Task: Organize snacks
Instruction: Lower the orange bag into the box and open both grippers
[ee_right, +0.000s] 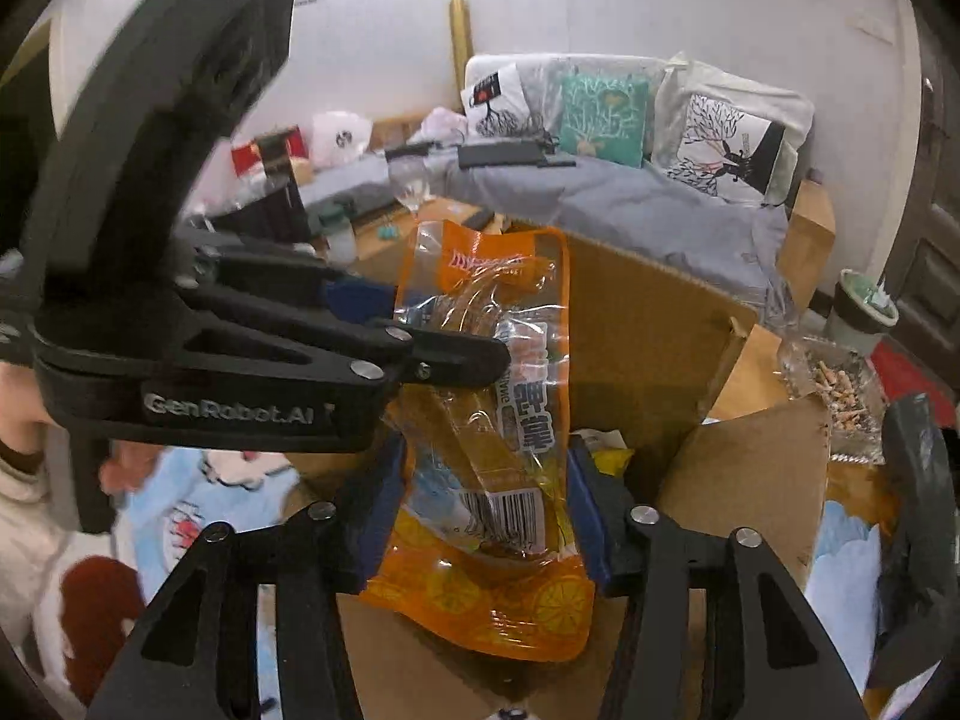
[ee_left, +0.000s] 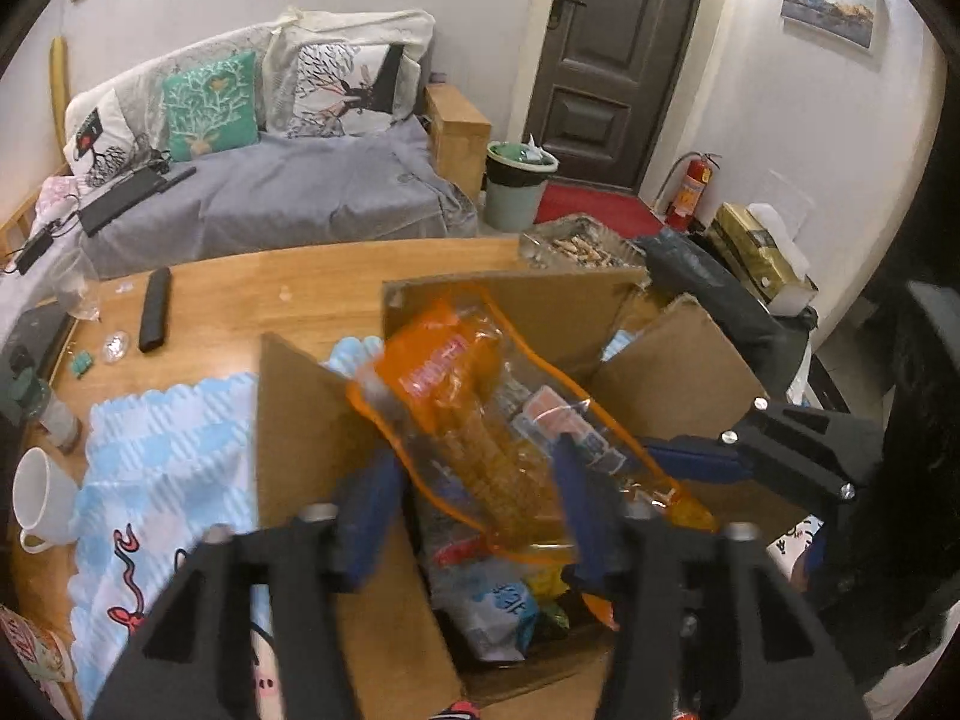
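An orange and clear snack bag (ee_left: pixel 480 438) (ee_right: pixel 486 456) hangs over an open cardboard box (ee_left: pixel 540 312) (ee_right: pixel 636 336) that has other snack packets (ee_left: pixel 486 600) inside. My left gripper (ee_left: pixel 474 510) stands open, with the bag between its blue pads but loose of them. From the right wrist view it (ee_right: pixel 444 324) comes in from the left, one finger in front of the bag and one behind. My right gripper (ee_right: pixel 480 516) has both pads against the bag's lower part and holds it. In the left wrist view it (ee_left: pixel 654 462) reaches in from the right.
The box sits on a wooden table (ee_left: pixel 240 294) with a blue checked cloth (ee_left: pixel 162 450), a white mug (ee_left: pixel 42 498), a black remote (ee_left: pixel 156 309) and a glass dish of cigarette butts (ee_left: pixel 576 246). Box flaps (ee_left: pixel 678 372) stand up around the opening. A sofa (ee_left: pixel 288 192) lies beyond.
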The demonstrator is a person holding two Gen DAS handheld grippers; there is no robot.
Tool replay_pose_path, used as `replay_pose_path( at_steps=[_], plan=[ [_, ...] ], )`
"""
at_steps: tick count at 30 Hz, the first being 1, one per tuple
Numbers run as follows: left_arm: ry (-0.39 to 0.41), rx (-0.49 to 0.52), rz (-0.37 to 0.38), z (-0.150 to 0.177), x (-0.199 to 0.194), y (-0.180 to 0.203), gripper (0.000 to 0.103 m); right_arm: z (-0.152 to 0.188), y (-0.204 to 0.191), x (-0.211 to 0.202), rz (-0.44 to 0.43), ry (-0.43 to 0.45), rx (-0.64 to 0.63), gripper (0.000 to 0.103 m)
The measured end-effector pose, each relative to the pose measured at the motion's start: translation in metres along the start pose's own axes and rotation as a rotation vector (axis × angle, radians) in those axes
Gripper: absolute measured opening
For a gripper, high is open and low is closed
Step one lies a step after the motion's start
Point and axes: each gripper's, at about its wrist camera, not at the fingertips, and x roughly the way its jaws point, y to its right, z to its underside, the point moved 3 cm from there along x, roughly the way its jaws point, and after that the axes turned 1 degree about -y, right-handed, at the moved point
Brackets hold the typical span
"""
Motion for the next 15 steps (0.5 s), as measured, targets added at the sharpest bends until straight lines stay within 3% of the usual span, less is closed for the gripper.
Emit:
replay_pose_path(
  at_steps=[3,8,9,10,11,15],
  plan=[
    [0.034,-0.011,0.014,0.0,-0.012,-0.006,0.064,0.002,-0.001,0.0,0.055,0.004,-0.003,0.053],
    [0.048,-0.009,0.002,0.005,-0.025,-0.011,0.064,-0.007,0.004,-0.009,0.063,0.049,0.029,0.055],
    [0.05,-0.011,0.003,0.005,-0.026,-0.011,0.064,-0.009,0.002,-0.009,0.059,0.054,0.029,0.048],
    [0.052,-0.014,0.003,0.006,-0.028,-0.011,0.064,-0.01,0.002,-0.007,0.054,0.05,0.027,0.024],
    [0.053,-0.017,0.003,0.007,-0.029,-0.012,0.064,-0.011,0.001,-0.001,0.055,0.027,0.027,0.011],
    [0.05,-0.023,0.009,0.012,-0.031,-0.014,0.064,-0.003,-0.001,0.029,0.073,-0.087,0.022,0.005]
  ],
)
